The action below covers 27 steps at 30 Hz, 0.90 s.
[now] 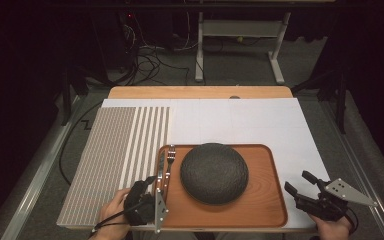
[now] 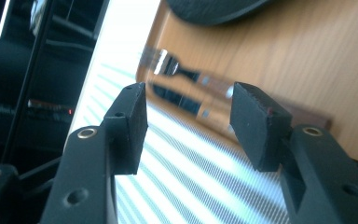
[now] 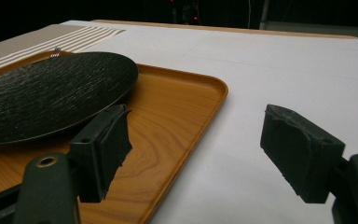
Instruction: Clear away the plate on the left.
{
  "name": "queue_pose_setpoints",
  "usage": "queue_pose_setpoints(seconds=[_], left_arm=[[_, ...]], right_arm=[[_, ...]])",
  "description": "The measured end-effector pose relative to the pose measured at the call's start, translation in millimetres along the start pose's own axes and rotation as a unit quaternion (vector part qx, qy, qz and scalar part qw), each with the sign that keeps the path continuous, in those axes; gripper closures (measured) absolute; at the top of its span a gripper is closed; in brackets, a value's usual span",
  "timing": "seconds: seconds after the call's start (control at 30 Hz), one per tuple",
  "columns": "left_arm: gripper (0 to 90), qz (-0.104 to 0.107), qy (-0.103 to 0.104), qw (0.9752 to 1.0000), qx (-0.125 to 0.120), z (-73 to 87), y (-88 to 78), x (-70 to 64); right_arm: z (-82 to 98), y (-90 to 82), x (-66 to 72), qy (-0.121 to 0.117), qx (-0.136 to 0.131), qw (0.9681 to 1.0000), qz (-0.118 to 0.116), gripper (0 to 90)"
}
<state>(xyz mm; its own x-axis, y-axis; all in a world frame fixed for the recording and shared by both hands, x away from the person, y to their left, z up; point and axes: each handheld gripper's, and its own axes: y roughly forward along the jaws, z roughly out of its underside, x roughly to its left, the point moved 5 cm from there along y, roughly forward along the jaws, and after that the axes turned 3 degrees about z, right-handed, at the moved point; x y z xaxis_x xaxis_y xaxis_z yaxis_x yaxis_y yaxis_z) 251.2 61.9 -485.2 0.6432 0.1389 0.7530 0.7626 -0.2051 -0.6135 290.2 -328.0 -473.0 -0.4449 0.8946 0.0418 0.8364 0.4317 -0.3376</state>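
Observation:
A wooden tray (image 1: 260, 205) holds a dark round plate (image 1: 214, 172), with a fork (image 1: 170, 161) and a knife (image 1: 160, 165) lying side by side along its left edge. My left gripper (image 1: 154, 186) sits at the tray's front left corner, by the cutlery handles. In the left gripper view its jaws (image 2: 191, 112) stand open with nothing between the pads; the blurred fork (image 2: 165, 65) and knife (image 2: 179, 98) lie just beyond them. My right gripper (image 1: 296, 180) rests open over the white table right of the tray, empty (image 3: 198, 126).
A striped placemat (image 1: 115, 150) lies left of the tray on the white table cover (image 1: 260, 120). The plate (image 3: 51, 93) and tray rim (image 3: 214, 91) lie left of the right jaws. Table legs and cables stand on the floor beyond.

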Motion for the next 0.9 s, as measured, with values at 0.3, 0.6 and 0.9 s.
queue_pose_setpoints(seconds=[0.3, 0.6, 0.9], left_arm=[[40.5, -0.007, -0.076, 0.9971, 0.003, 33.6, -5.5, 15.9], [40.4, -0.009, -0.149, 0.9887, 0.013, 71.2, -12.1, 27.8], [37.1, 0.01, -0.245, 0.9693, -0.02, 100.5, -17.2, 32.8]], right_arm=[[0.0, 0.0, -0.2, -0.001, 0.0, 1.0, -0.001, 24.2], [-0.1, -0.1, 0.0, -0.002, 0.001, 1.0, 0.002, 24.2], [0.0, 0.2, -0.5, -0.002, 0.002, 1.0, 0.006, 24.2]])
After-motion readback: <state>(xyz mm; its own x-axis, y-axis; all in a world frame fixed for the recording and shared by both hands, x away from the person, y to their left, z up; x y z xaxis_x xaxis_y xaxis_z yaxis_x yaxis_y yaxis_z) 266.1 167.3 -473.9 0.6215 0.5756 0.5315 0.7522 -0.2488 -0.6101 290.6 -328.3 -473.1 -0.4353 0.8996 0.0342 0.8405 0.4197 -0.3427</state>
